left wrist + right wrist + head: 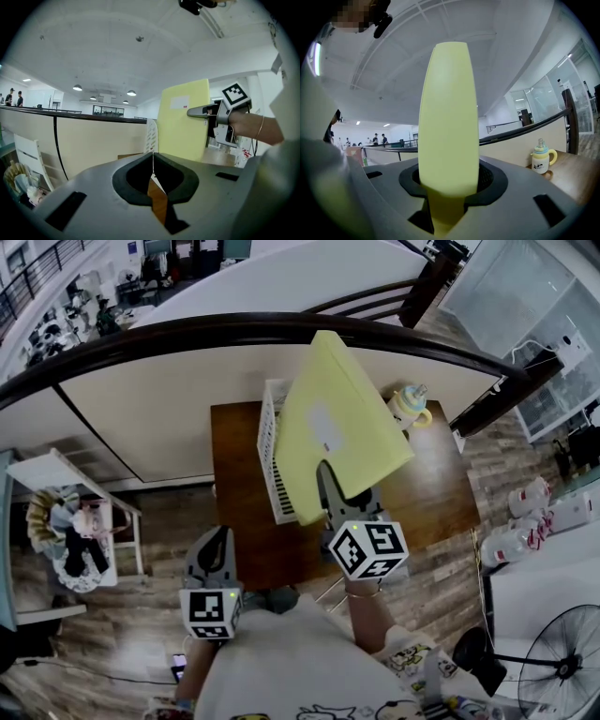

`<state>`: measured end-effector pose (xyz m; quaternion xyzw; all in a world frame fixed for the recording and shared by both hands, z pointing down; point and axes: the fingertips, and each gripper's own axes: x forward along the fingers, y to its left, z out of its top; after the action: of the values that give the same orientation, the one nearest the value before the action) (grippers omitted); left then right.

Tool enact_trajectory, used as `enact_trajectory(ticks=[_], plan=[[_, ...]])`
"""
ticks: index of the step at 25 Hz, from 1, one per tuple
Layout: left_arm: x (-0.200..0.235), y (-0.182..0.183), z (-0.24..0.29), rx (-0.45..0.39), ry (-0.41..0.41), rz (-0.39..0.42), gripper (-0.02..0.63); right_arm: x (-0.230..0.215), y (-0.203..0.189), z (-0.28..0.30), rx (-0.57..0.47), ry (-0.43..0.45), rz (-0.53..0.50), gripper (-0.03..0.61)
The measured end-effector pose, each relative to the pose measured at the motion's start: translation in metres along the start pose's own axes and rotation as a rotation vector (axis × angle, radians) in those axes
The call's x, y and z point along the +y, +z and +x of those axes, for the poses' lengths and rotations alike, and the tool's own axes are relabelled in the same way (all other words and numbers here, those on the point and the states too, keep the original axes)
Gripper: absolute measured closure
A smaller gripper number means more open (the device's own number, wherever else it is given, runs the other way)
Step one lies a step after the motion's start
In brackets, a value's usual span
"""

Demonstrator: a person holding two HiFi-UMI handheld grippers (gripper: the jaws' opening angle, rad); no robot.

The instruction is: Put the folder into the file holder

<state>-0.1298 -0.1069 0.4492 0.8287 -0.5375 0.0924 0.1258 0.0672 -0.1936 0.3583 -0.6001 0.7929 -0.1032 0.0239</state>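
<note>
My right gripper (330, 486) is shut on the lower edge of a pale yellow folder (333, 423), which it holds up tilted above the white slatted file holder (271, 451) on the brown table (239, 531). The right gripper view looks along the folder (449, 126) edge-on, gripped between the jaws. My left gripper (214, 554) hangs low at the table's near edge, shut and empty. From the left gripper view the folder (183, 121) stands beside the file holder (151, 136), with the right gripper (197, 112) clamped on it.
A small bottle with a yellow handle (411, 407) stands at the table's far right corner. A dark curved railing (281, 329) runs behind the table. A fan (553, 657) stands on the floor at lower right, and bottles (525, 512) lie right of the table.
</note>
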Motion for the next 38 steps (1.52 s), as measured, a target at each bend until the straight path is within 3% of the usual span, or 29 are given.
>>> enact_trajectory(ticks=[21, 38], plan=[[0.029, -0.002, 0.022, 0.023, 0.005, -0.010, 0.607, 0.007, -0.022, 0.046, 0.030, -0.028, -0.029, 0.416], [0.026, -0.011, 0.024, 0.058, -0.021, -0.015, 0.607, 0.005, -0.039, 0.046, -0.030, -0.087, -0.006, 0.416]])
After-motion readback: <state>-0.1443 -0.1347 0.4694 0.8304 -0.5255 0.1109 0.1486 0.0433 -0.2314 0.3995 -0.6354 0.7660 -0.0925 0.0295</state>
